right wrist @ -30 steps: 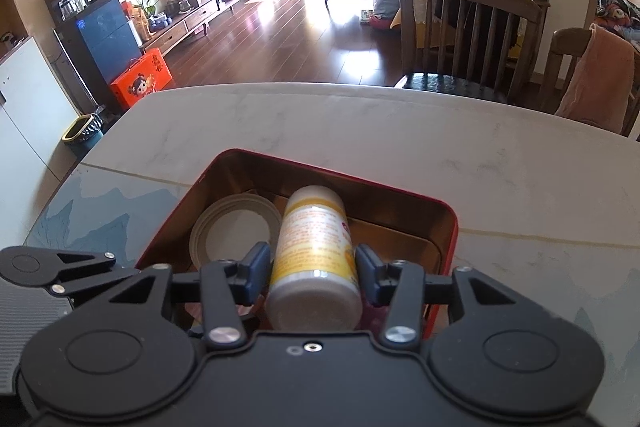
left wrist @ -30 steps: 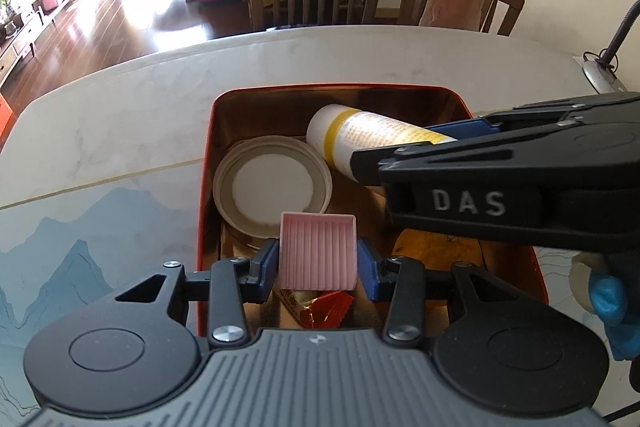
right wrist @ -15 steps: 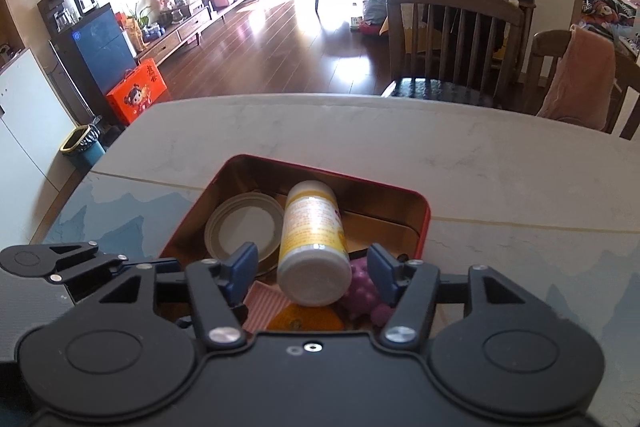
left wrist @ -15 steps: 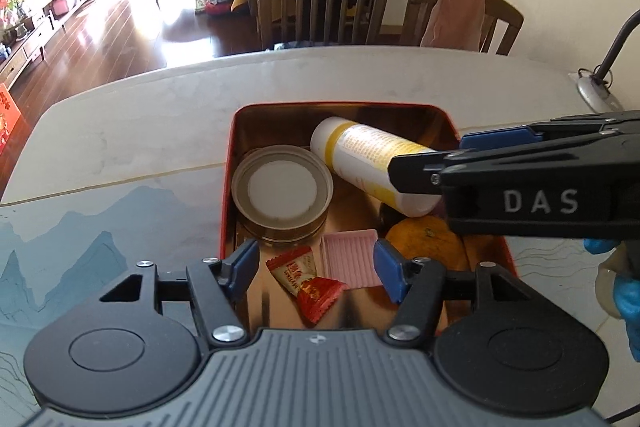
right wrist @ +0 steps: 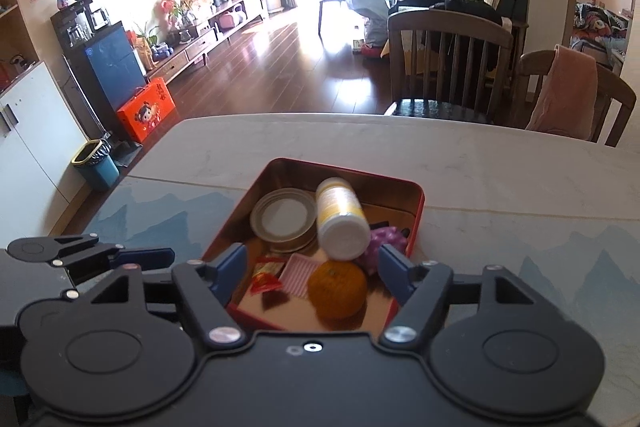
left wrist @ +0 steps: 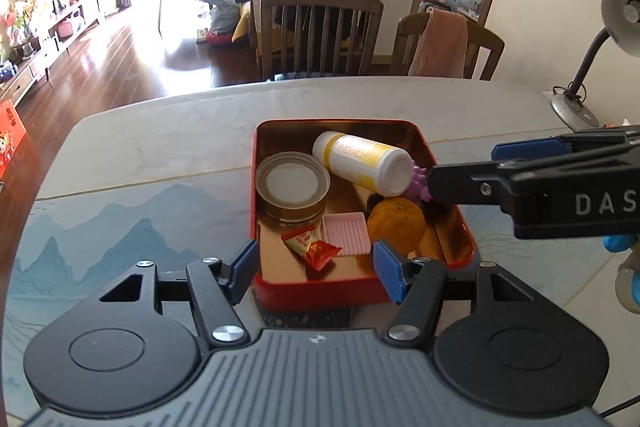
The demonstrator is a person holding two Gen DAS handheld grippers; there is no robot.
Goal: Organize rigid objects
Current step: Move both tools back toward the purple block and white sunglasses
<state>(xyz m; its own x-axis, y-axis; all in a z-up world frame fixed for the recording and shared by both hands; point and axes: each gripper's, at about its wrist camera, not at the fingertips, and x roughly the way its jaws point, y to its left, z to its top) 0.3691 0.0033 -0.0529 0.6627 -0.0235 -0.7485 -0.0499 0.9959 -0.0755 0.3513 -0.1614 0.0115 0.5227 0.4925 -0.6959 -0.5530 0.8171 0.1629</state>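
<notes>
A red tin (left wrist: 320, 291) on the table holds a round jar lid (left wrist: 292, 183), a white and yellow bottle (left wrist: 364, 167) lying on its side, a pink ridged tray (left wrist: 346, 233), an orange (left wrist: 396, 225), a red candy wrapper (left wrist: 312, 249) and a purple toy (left wrist: 418, 183). My left gripper (left wrist: 316, 269) hangs open above the tin's near wall, nothing between its fingers. My right gripper (right wrist: 312, 263) is above the tin's (right wrist: 344, 171) near right corner; its jaws are opening and stand clear of the bottle (right wrist: 340, 219) and orange (right wrist: 338, 289).
The marble table (left wrist: 160, 147) stretches to the left and far side. Two wooden chairs (left wrist: 320, 27) stand behind it, one draped with a pink cloth (left wrist: 444, 43). A desk lamp (left wrist: 616, 23) is at the right edge. A blue-gloved hand (left wrist: 622, 243) holds the right gripper.
The left gripper let go of the pink tray and the right let go of the bottle; both now lie in the tin. Both grippers opened wider and drew back and up.
</notes>
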